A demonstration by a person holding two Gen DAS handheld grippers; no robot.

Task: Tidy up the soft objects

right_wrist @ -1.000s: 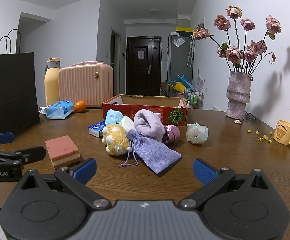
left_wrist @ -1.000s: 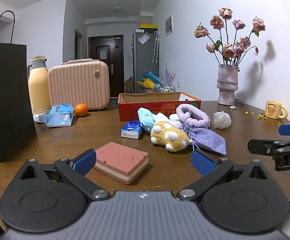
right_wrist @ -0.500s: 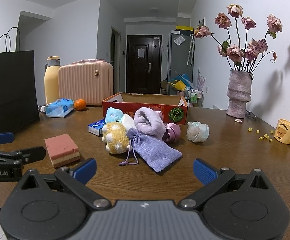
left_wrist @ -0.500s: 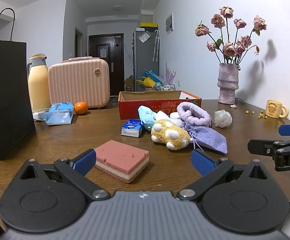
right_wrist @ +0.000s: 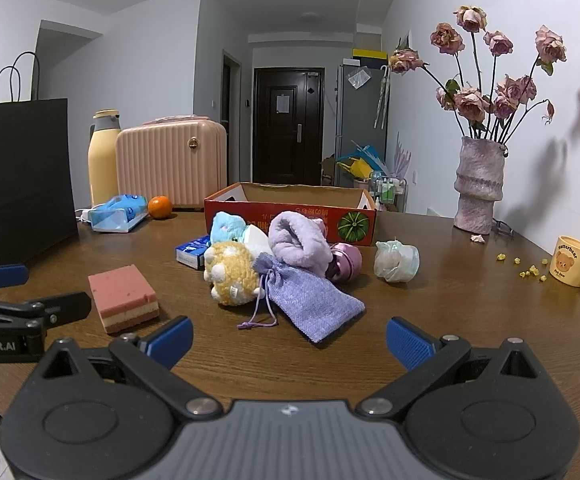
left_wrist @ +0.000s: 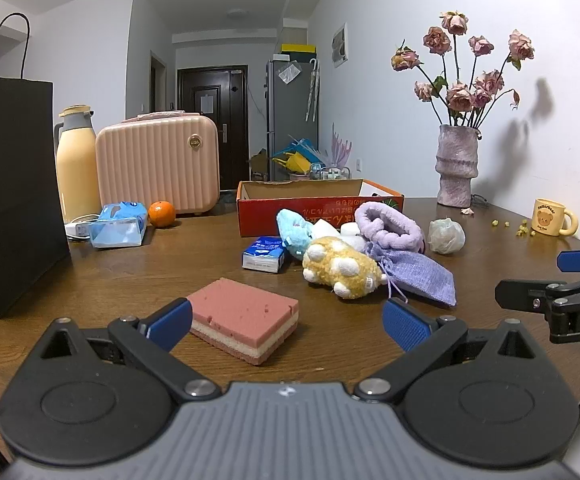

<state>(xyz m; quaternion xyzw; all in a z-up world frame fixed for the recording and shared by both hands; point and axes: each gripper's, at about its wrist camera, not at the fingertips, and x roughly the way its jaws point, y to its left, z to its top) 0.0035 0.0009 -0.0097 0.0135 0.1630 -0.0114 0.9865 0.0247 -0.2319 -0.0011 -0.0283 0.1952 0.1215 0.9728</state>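
Pink on top, cream and pink in layers below, the sponge lies flat on the brown wooden table, just ahead of our left gripper, whose blue-padded jaws stand wide apart and hold nothing. From the sponge, the heap of soft things sits at about two o'clock: a yellow plush toy with white spots, a lilac drawstring pouch touching its right side, a purple fluffy band resting above the pouch, and a light blue plush at the back left. A small blue tissue packet lies at the heap's nine o'clock, and a crumpled pale bag at its three o'clock, a little apart.

Behind the heap, at twelve o'clock, stands the red cardboard box, open on top (what it holds we cannot see). Farther left are an orange, a blue wipes pack, a pink ribbed case, a yellow flask and a black paper bag. At the far right stand a vase of dried roses and a yellow bear mug.

In the right wrist view, our right gripper hangs wide open and empty, above the table with the pouch just ahead of it; a pink rounded object shows behind the purple band.
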